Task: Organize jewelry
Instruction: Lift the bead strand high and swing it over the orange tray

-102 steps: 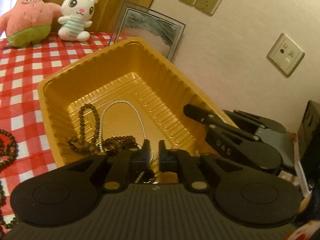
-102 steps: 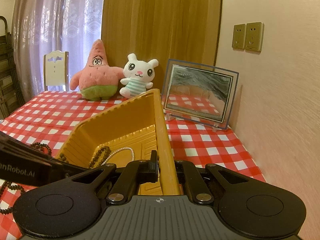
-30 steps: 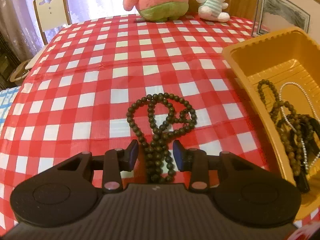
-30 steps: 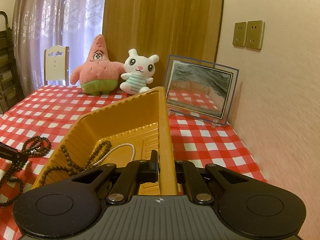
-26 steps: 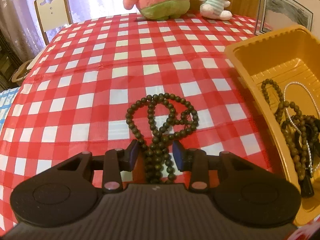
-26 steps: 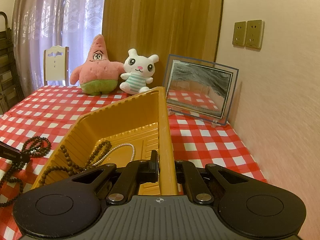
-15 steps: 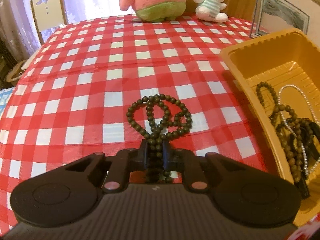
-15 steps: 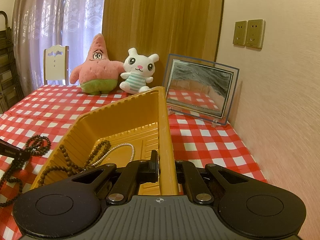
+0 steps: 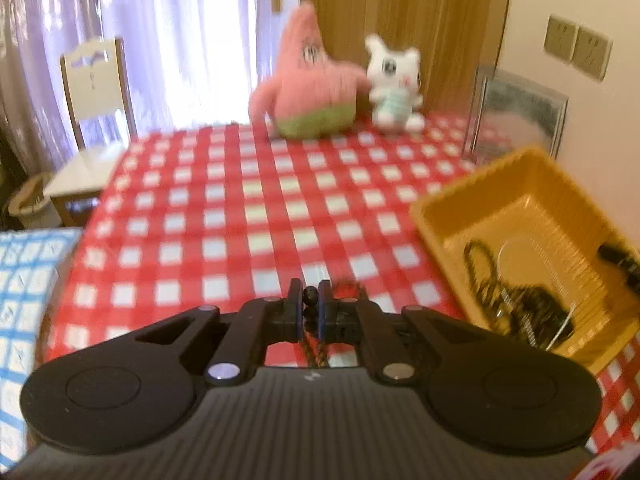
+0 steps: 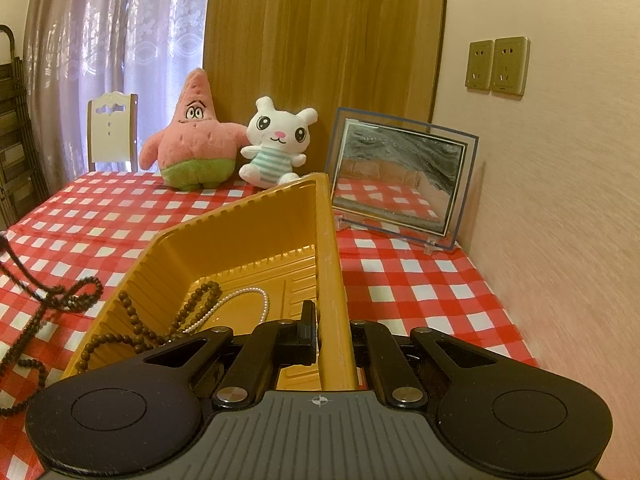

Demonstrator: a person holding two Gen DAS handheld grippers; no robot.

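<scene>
My left gripper hangs above the red checked cloth, its jaws closing, with beads of the dark bead necklace pinched between the pads. In the right wrist view the rest of that necklace trails from the left edge down onto the cloth. The yellow tray lies to the right of the left gripper. It holds a string of dark beads and a thin pearl chain. My right gripper is shut on the tray's near right wall; its right finger is hidden behind that wall.
A pink star plush and a white bunny plush sit at the table's far edge. A framed picture leans against the wall on the right. A white chair stands beyond the table. A blue checked cloth lies left.
The left gripper closed on the dark bead necklace on the cloth, then rose and tilted up, lifting part of it. The right gripper and the tray stayed still.
</scene>
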